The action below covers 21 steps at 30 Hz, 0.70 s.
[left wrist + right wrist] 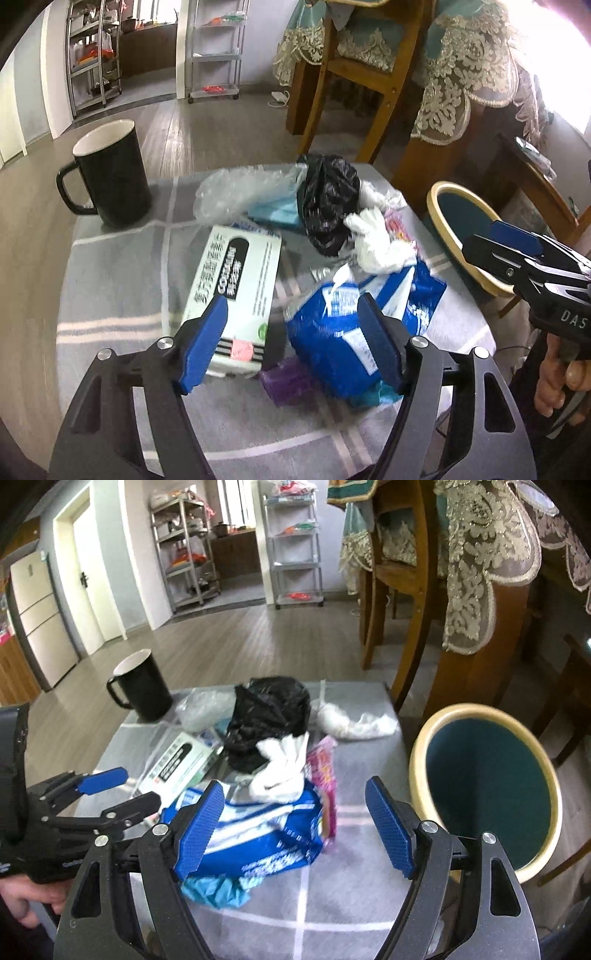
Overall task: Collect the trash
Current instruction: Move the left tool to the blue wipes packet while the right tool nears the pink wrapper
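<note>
L claw (291,328) open, empty, over white box (236,291) & blue pouch (354,325). R claw (295,830) open wide (nothing held), green bin (484,786) at 2 o'clock; counter (351,897) below.

Black mug (110,173) on grey checked tablecloth (118,295), round teal stool (487,786), metal shelving (184,550)

The white box (236,291) carried a black label with "CONTAC" in white Latin letters, approx., plus Chinese characters, too small to read with certainty. The right gripper (517,254) body showed white letters "DAS", cut off. Print on the blue package (354,325) was blurred, unreadable.
</note>
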### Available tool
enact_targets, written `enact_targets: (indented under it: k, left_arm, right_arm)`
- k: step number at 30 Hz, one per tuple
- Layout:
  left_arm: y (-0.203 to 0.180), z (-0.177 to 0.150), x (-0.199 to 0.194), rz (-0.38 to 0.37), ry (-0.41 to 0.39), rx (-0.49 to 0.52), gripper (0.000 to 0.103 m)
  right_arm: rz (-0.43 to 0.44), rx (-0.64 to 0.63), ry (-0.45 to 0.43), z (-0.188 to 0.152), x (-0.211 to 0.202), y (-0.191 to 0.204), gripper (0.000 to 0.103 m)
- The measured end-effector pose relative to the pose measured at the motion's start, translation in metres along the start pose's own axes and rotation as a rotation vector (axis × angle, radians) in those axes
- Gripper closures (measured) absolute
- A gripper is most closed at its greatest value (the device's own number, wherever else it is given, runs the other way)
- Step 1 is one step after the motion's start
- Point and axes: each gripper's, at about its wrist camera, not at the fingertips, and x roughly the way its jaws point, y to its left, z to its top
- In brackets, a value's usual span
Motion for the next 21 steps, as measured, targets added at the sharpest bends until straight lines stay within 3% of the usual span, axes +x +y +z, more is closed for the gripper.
enact_targets:
  k: [5, 11, 21]
  left_arm:
    - [-0.001, -0.009, 0.005, -0.002, 0.025, 0.013, 0.044]
    - [-0.003, -0.012, 0.003, -0.038, 0.036, 0.013, 0.046]
    - [-0.040, -0.016, 0.002, -0.095, 0.028, 0.143, 0.046]
  right_arm:
    - [0.033, -0.018, 0.035, -0.011, 0.002, 0.009, 0.024]
    - [0.066, -0.004, 0.089, -0.020, 0.008, 0.010, 0.024]
    - [-0.014, 0.147, 0.142, -0.030, 0.016, -0.042, 0.024]
